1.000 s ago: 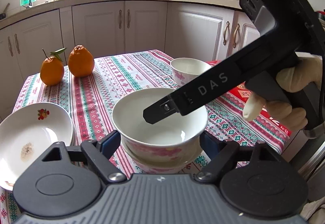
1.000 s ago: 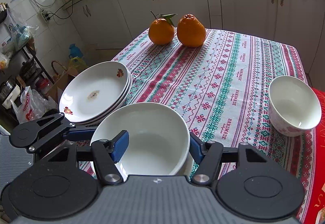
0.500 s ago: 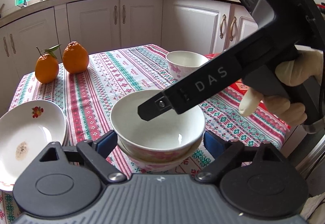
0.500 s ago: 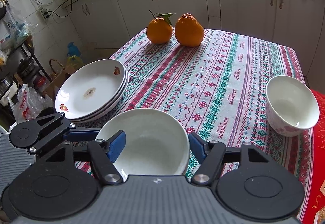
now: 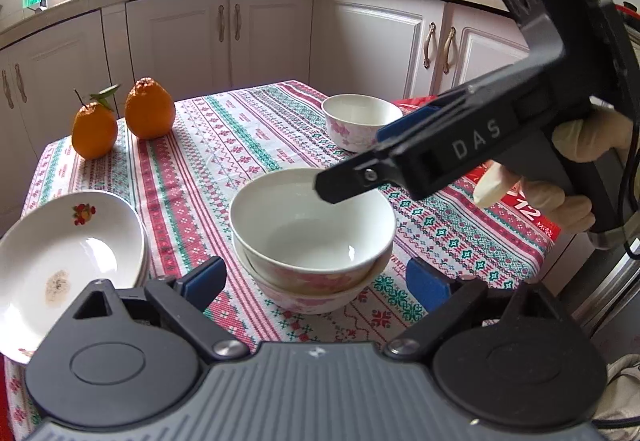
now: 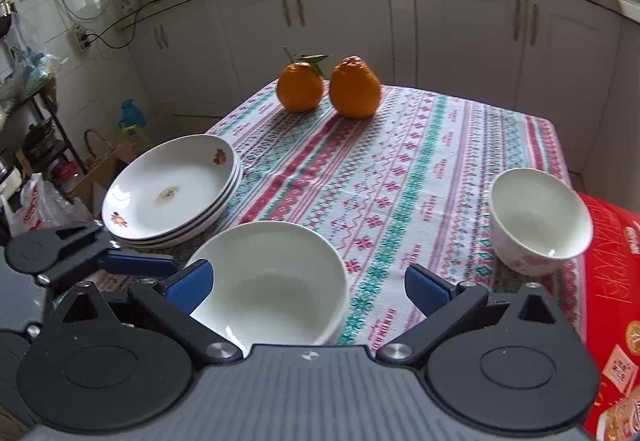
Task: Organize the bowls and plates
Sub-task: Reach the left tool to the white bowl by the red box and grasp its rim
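Now that one bowl (image 5: 308,229) sits nested in another at 6 o'clock, both tongs have just been opening, holding nothing; next, fetch the lone bowl (image 6: 540,221) at 3 o'clock

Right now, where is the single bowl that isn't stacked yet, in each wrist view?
Left wrist: the lone bowl sits upper centre, beyond the stacked bowls, partly behind the right claw.
Right wrist: it sits at the right, by the red box.
Shared landmark: the two oranges at the table's far end.
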